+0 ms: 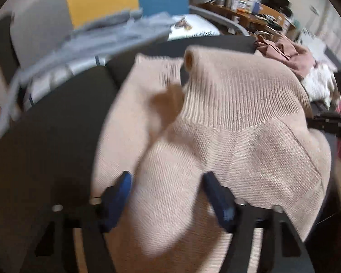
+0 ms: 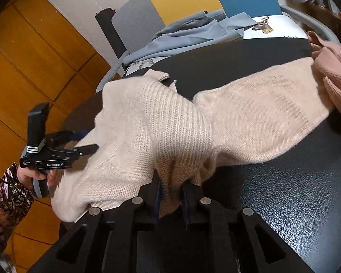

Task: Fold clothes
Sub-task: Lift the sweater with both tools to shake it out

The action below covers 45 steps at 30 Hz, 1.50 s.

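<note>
With our right gripper (image 2: 171, 195) pinching the beige sweater (image 2: 152, 122) at 6 o'clock and our left gripper (image 1: 167, 182) spread, the ribbed knit could slip free.

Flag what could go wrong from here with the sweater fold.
1. The right tool pinches only a small bunch of the beige sweater; loose knit may slip out if pulled.
2. The left tool looks open with fabric bulging between its fingers, so that side may be unheld and could sag.
3. The sweater's far sleeve lies against the pink garment; a lift may drag it along.
</note>
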### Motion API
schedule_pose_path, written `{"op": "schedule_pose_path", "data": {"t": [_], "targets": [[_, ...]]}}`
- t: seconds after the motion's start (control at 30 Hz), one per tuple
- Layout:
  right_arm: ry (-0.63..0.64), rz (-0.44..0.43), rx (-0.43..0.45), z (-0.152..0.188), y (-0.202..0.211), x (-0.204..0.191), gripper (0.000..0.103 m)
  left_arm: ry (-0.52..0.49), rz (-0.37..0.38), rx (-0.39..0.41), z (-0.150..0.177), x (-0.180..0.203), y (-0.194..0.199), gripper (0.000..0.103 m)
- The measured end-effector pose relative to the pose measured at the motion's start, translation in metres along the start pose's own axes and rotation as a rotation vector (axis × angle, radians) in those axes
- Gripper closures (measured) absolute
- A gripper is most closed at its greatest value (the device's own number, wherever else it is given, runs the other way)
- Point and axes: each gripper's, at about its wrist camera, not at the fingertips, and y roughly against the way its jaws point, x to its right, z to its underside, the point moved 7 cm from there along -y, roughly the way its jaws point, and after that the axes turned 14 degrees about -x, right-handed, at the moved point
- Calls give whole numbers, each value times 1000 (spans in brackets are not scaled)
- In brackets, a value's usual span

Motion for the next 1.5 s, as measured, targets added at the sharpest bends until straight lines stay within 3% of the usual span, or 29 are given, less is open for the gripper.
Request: {"op": "schedule_pose_path", "data": {"t": [0.03,0.07,0.1,0.2,0.33,0.47,0.6,1.03,1.13,1.5], "targets": [[0,3,-1,0,-1,0,86,-1,-12,9,1,2,0,44],[0,6,-2,1,-1,1,86,-3,-24,18,3,5,0,54],[0,8,-2,1,-2,1,86,-4,-36,27,4,7,-1,74],[10,32,1,0,-3,-3,86,-9,-71,54,8,15,-1,84],[36,90,35,-4,2,-9,87,-9,-142,103,9,20,13,85],[61,122,101,-14,20,-20,89,47,-140,205,8,16,49,86],[65,82,151,-30,40,-34,89,74,-108,291,5,21,86,86],[240,71,383,-91,129,-129,89,123,-117,459,4,22,180,86],[228,54,413,-101,147,-136,89,135,-119,497,4,23,201,87],[378,-35,558,-119,237,-221,89,111,-105,713,-4,38,314,87]]}}
